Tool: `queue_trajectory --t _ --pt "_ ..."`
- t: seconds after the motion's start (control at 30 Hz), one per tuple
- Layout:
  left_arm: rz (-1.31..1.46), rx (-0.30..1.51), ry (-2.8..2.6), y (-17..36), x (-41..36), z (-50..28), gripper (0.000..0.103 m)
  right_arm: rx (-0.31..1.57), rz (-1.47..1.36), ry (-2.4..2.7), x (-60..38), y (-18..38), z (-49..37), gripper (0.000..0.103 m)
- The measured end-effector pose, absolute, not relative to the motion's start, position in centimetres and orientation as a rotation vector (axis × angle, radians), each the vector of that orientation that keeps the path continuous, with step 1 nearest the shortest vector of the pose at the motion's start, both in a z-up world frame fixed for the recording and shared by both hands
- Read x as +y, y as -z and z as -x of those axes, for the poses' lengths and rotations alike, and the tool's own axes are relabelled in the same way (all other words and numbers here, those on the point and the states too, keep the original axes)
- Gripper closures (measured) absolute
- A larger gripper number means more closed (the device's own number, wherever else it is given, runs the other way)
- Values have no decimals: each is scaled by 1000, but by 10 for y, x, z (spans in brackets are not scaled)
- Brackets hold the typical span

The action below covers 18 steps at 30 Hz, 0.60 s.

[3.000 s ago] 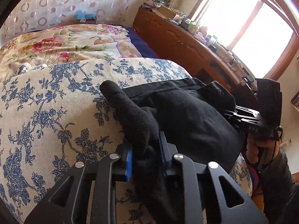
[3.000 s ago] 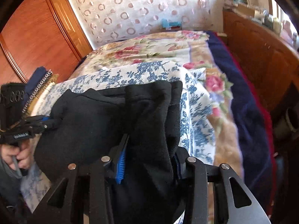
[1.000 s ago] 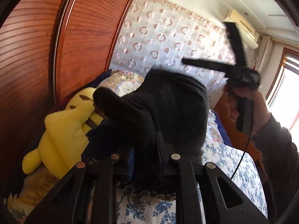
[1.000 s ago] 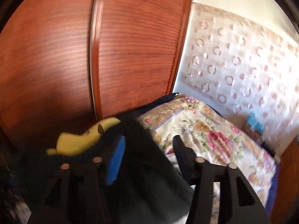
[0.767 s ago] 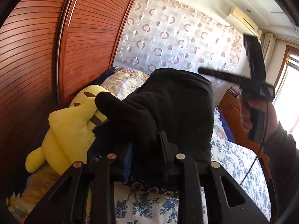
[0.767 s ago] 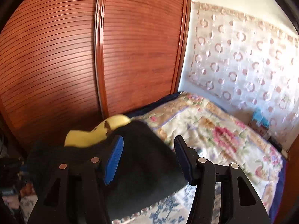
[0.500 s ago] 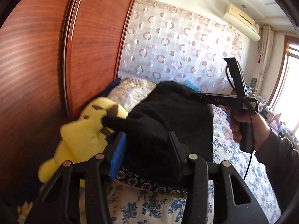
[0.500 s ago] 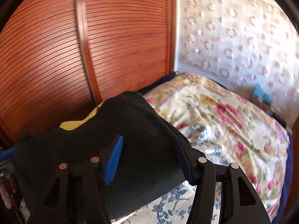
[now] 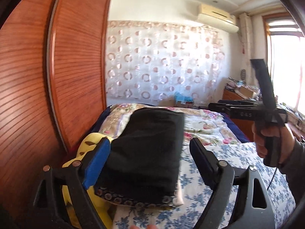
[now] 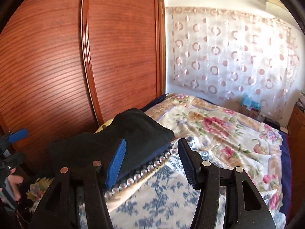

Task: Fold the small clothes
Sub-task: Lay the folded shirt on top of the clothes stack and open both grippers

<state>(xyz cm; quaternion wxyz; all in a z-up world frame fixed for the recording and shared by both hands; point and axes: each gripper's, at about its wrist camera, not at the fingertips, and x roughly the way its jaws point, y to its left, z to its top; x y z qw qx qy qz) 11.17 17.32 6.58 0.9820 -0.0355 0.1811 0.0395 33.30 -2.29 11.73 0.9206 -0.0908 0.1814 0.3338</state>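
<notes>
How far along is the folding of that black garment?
Folding looks finished: the black garment lies as a compact bundle on a stack beside the yellow plush toy. In hand: the left gripper is opening around it, pads clear; the right gripper is open, empty. Left: pulling away; no other clothes show.

black folded garment (image 9: 150, 150), blue-floral white sheet (image 9: 225, 173), yellow plush toy (image 9: 89, 143)
</notes>
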Motion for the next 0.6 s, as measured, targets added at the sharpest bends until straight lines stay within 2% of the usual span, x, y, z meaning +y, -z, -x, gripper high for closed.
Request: queue_trajectory --t 0.43,0.6 --pt "51 410 43 -67 109 -106 17 326 97 -488 -105 -81 -185 36" --pt "23 412 60 -65 82 -101 17 295 71 -372 -122 -83 -120 24"
